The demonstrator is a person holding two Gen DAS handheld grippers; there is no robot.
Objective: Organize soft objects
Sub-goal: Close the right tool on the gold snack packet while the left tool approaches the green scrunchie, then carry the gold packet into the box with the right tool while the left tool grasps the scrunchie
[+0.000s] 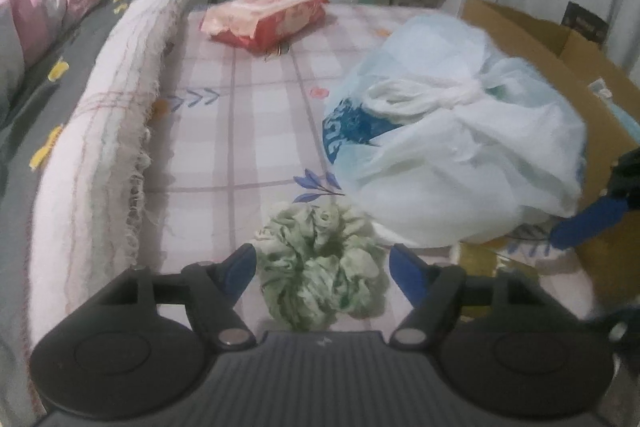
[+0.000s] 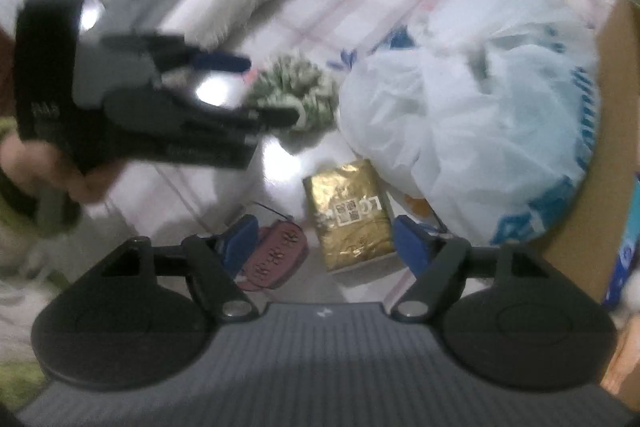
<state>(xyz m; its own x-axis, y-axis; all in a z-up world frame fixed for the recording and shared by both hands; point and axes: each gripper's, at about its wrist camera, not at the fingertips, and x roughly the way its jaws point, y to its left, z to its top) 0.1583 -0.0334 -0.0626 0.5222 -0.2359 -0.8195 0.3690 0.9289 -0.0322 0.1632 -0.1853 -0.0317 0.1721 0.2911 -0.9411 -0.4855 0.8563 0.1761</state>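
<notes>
**Green scrunchie sits between our left jaws, not yet gripped**

In the left wrist view the green scrunchie (image 1: pixel 320 267) lies low in the centre of the frame on the checked sheet (image 1: pixel 248 131), directly ahead of our left gripper (image 1: pixel 322 267). It is a ruffled ring, roughly round, so it has no real long axis to line up with; its hole faces up and slightly toward us. The two blue fingers (image 1: pixel 240 269) stand wide apart, one on each side of the fabric. The left one is just beside the ruffles, and the right one looks a little clear of them. We judge that nothing is clamped yet: the ring keeps its full puffed shape.

Our left gripper is plainly the nearer one. In the right wrist view, which is blurred, it reaches in from the left of the frame toward the scrunchie at centre.

Our right gripper (image 2: pixel 322 243) hangs further back, its jaws also spread wide and holding nothing. Between and below its fingers we see a gold foil packet (image 2: pixel 348 215) and a dark red pouch (image 2: pixel 272 263) on the sheet; whether the fingers touch either we cannot tell.

A tied plastic bag (image 1: pixel 452 139) bulges at the right of the left view, just beside the scrunchie, with a cardboard box (image 1: pixel 532 31) behind it. A red wipes pack (image 1: pixel 264 17) lies at the upper centre.

The coming move, as we judge it, is a simple closing of the left jaws on the ruffles, keeping clear of the bag.
</notes>
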